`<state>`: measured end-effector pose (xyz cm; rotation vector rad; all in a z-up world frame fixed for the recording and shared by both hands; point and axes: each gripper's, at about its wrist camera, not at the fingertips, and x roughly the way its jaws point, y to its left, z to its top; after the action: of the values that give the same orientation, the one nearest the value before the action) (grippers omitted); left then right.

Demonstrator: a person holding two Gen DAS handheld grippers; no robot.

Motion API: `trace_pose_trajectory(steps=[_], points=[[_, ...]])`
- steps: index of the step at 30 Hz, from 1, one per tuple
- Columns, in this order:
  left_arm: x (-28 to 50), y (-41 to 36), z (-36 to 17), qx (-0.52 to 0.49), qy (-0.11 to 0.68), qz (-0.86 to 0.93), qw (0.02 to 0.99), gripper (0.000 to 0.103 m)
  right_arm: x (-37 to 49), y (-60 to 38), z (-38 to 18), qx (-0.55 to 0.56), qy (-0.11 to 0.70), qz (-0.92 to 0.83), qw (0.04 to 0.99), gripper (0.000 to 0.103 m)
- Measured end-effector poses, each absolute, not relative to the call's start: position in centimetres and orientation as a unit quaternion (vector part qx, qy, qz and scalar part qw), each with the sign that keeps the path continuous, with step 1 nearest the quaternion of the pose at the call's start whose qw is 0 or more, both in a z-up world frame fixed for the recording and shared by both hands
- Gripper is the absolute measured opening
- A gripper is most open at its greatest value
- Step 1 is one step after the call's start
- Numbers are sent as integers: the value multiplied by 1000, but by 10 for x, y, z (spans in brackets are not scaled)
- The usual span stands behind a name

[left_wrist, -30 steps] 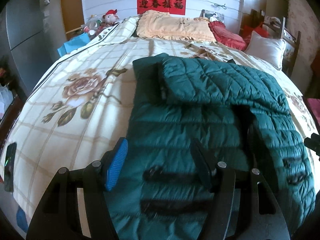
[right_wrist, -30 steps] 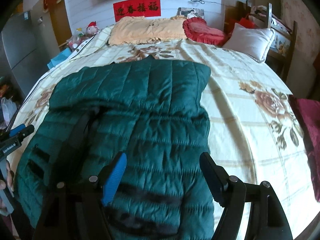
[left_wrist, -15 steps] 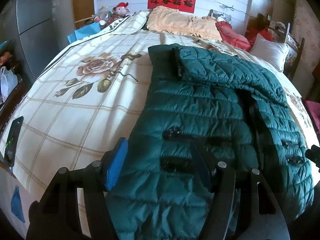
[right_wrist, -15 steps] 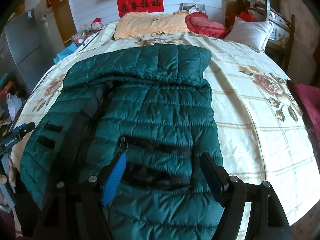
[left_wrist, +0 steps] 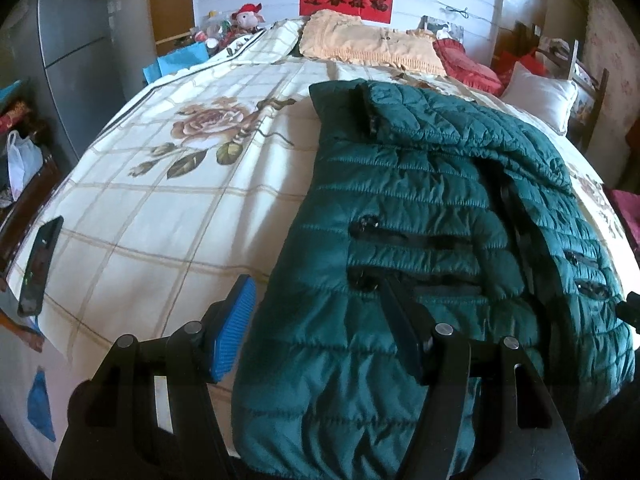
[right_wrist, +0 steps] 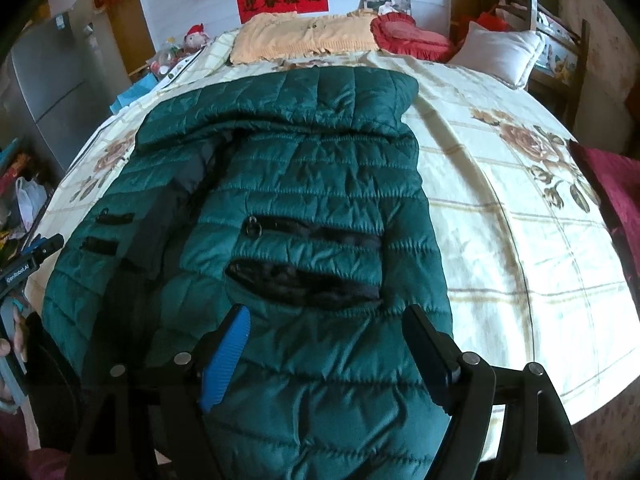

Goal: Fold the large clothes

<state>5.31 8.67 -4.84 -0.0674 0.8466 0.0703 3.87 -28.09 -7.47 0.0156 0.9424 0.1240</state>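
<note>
A dark green quilted jacket lies front-up on the flowered bedspread, with a folded layer across its top and its hem drooping over the near bed edge. My left gripper hovers open over the jacket's lower left side; its blue pad is past the jacket's edge, over the sheet. In the right wrist view the jacket fills the middle, and my right gripper stands open above the hem below the two black zip pockets. Nothing is pinched in either one.
A dark phone lies at the bed's left edge. An orange pillow, a red cushion and a white pillow sit at the head. A grey fridge stands left, and a dark red cloth lies right.
Both grippers have drawn back toward the near bed edge, so the pockets sit farther up and the hem has come into view. The jacket itself has not shifted. Both jaws stay open.
</note>
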Motion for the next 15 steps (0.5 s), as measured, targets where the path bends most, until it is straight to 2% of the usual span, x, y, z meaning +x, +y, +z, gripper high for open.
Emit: trace_pose_trajectory(steps=[15], points=[[38, 98, -66, -20, 436, 42, 899, 65, 19, -303, -84, 22, 476, 46, 878, 77]])
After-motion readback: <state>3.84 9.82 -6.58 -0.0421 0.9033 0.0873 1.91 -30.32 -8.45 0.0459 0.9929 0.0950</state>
